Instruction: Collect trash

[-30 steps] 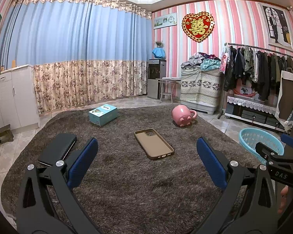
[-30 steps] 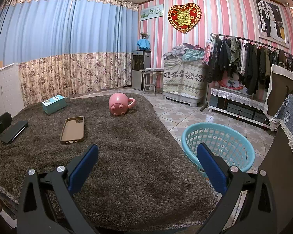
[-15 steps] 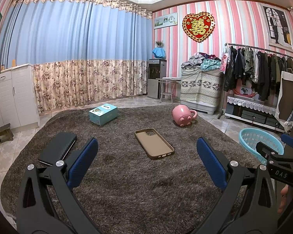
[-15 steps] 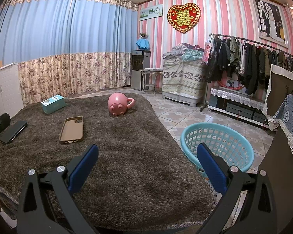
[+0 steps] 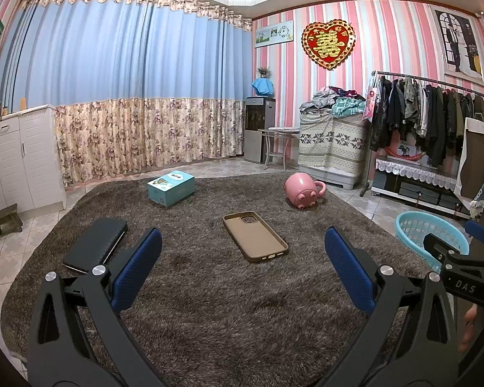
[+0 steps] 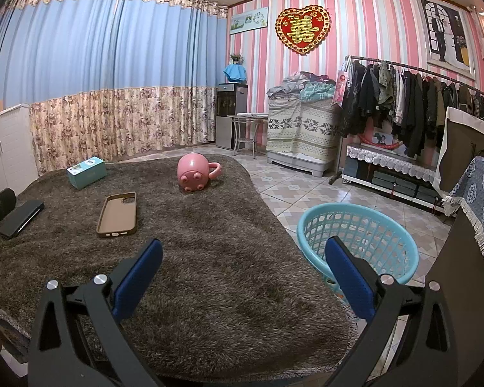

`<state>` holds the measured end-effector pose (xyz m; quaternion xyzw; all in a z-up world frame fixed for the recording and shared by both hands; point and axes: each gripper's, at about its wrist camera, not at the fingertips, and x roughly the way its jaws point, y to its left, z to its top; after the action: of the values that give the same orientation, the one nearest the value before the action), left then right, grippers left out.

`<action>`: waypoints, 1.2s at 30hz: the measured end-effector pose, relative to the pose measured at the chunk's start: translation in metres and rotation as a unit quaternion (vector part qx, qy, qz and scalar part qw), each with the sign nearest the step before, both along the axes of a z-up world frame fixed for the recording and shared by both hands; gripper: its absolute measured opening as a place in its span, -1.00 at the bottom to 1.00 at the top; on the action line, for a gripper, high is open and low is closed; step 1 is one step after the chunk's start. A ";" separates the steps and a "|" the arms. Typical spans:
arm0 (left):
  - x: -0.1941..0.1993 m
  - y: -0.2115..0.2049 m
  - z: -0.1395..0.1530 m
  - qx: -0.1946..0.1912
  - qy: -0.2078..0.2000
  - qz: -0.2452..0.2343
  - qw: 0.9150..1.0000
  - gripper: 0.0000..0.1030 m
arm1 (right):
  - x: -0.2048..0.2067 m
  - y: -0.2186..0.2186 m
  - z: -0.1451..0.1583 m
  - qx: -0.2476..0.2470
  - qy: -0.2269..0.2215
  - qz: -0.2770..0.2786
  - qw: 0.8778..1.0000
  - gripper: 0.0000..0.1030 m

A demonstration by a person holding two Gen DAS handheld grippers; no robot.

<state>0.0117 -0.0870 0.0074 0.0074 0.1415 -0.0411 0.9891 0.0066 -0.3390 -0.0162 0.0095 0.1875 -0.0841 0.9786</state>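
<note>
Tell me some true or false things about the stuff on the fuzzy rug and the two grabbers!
1. The pink pig mug stands upright. False: it lies tipped over on the brown rug.
2. The phone case lies open side up. True.
3. The left gripper holds the teal box. False: it is open and empty, and the box sits far off on the rug.
4. The blue basket stands on the tiled floor beside the rug. True.
5. The right gripper is open and holds nothing. True.
6. The black wallet-like case is inside the basket. False: it lies on the rug.
</note>
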 end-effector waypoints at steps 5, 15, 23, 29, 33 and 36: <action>0.000 -0.001 0.000 0.000 0.000 0.001 1.000 0.90 | 0.000 0.000 0.000 0.000 -0.001 0.000 1.000 0.91; 0.000 0.001 -0.001 0.000 -0.001 0.000 1.000 0.90 | 0.000 -0.001 0.000 0.000 -0.001 0.000 1.000 0.91; 0.000 0.000 -0.001 -0.001 0.000 0.000 1.000 0.90 | 0.000 -0.001 0.000 0.000 0.000 0.001 1.000 0.91; 0.000 -0.001 -0.001 -0.001 -0.001 0.000 1.000 0.90 | 0.000 -0.001 0.000 0.000 0.000 0.001 1.000 0.91; -0.001 -0.002 -0.001 -0.001 -0.001 0.000 1.000 0.90 | 0.000 0.000 0.000 0.000 -0.001 0.000 1.000 0.91; 0.000 -0.001 -0.001 -0.001 0.000 0.000 1.000 0.90 | 0.000 0.000 0.000 0.000 -0.001 0.000 1.000 0.91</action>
<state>0.0115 -0.0878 0.0062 0.0062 0.1412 -0.0412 0.9891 0.0068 -0.3390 -0.0163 0.0098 0.1868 -0.0838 0.9788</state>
